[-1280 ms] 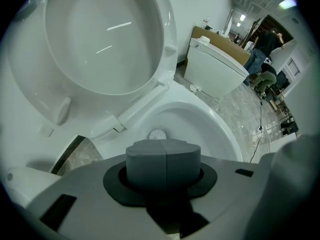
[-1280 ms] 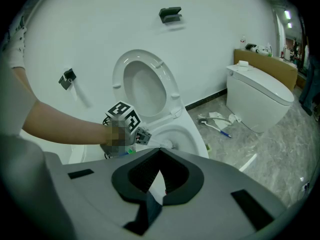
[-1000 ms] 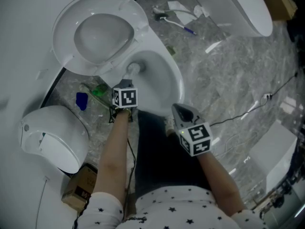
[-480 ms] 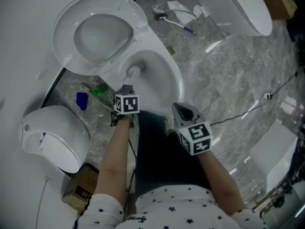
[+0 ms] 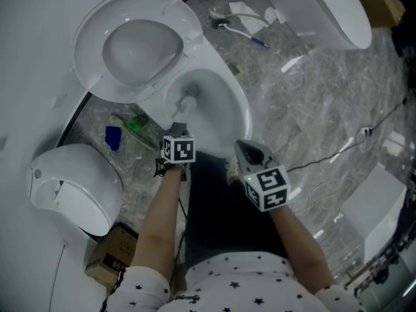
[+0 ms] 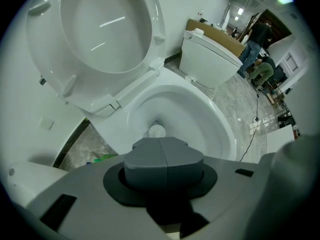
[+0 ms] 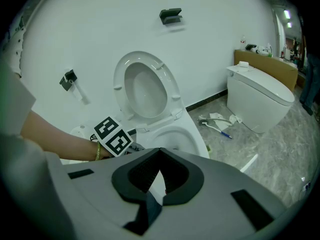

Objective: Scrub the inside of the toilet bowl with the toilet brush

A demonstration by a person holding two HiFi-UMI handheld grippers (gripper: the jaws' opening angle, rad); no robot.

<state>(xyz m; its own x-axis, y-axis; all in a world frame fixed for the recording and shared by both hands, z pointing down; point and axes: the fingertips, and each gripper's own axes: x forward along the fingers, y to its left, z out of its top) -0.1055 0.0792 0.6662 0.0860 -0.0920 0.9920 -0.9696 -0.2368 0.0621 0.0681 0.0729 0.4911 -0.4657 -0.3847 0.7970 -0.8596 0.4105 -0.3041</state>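
The white toilet (image 5: 242, 119) has its seat and lid (image 5: 133, 44) raised against the wall. My left gripper (image 5: 180, 130) hovers over the bowl's near-left rim, shut on the toilet brush handle. The white brush head (image 5: 188, 103) is down inside the bowl, low on its left wall. In the left gripper view the shut jaws (image 6: 163, 156) hide the handle, and the brush head (image 6: 157, 131) shows beyond them in the bowl (image 6: 200, 114). My right gripper (image 5: 248, 152) waits at the bowl's near rim, jaws apart and empty; through its gap (image 7: 159, 176) I see white porcelain.
A second toilet (image 5: 325, 12) stands at upper right, with a small brush and papers (image 5: 240, 23) on the floor beside it. A white toilet piece (image 5: 71, 187), a green bottle (image 5: 136, 123), a blue object (image 5: 112, 137) and a cardboard box (image 5: 110, 255) lie left. A cable (image 5: 351, 142) crosses the marble floor.
My left gripper has drawn back toward me and slightly right, and the brush head has slid down the bowl's left wall toward the middle. The right gripper has stayed put.
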